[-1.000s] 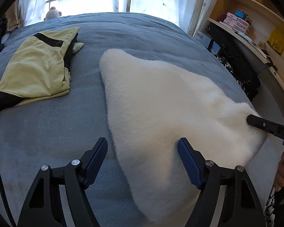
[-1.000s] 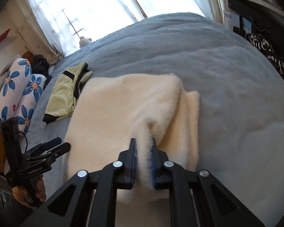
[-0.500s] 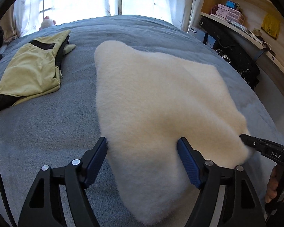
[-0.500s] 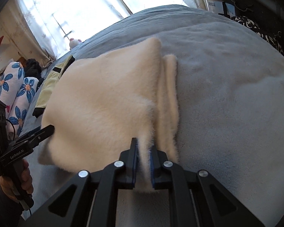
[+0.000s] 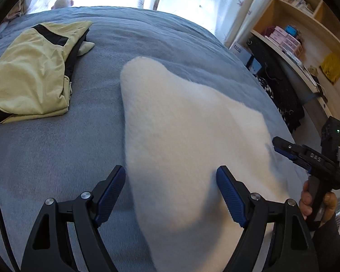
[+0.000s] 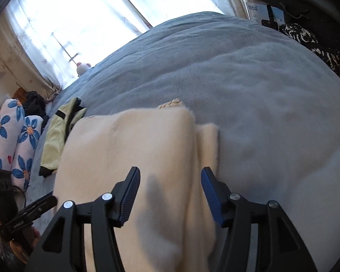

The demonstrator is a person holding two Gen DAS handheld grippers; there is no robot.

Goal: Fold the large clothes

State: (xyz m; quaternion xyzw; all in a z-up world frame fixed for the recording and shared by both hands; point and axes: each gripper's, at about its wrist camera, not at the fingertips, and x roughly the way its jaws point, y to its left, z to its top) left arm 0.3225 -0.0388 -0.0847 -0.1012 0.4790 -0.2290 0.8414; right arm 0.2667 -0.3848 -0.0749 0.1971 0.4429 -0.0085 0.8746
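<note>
Cream fleece garment point(image 5: 192, 140) is lying folded on the grey-blue bed point(image 5: 56, 149), toward the near edge, with one fluffy layer stacked over a narrower strip showing along its right side in the right wrist view point(image 6: 207, 145). Left gripper point(image 5: 171, 195) is hovering over the garment's near-left part, jaws spread wide and gripping nothing; its left finger is sitting over bare bedcover just beside the fleece edge, its right finger over the fleece. Can't tell whether either finger is touching the fabric. Right gripper point(image 6: 168, 195) is hanging above the near end of the garment, jaws also wide apart with nothing between them but the fleece surface below; it's casting a soft shadow on the pile. From the left wrist view the right gripper point(image 5: 285, 151) is showing at the garment's right edge, blue pads parted, with the person's hand point(image 5: 317, 204) wrapped around its handle. From the right wrist view the left gripper point(image 6: 36, 208) is showing at lower left, blurred, just off the fleece's left edge. Yellow-green garment with black trim point(image 5: 31, 74) is lying crumpled on the bed, well apart to the left of the fleece. Floral pillows point(image 6: 13, 140) are sitting beyond it at the bed's far-left side, a small plush toy point(image 6: 82, 66) by the curtained window point(image 6: 79, 22), and wooden shelves point(image 5: 306, 22) are standing right of the bed.
</note>
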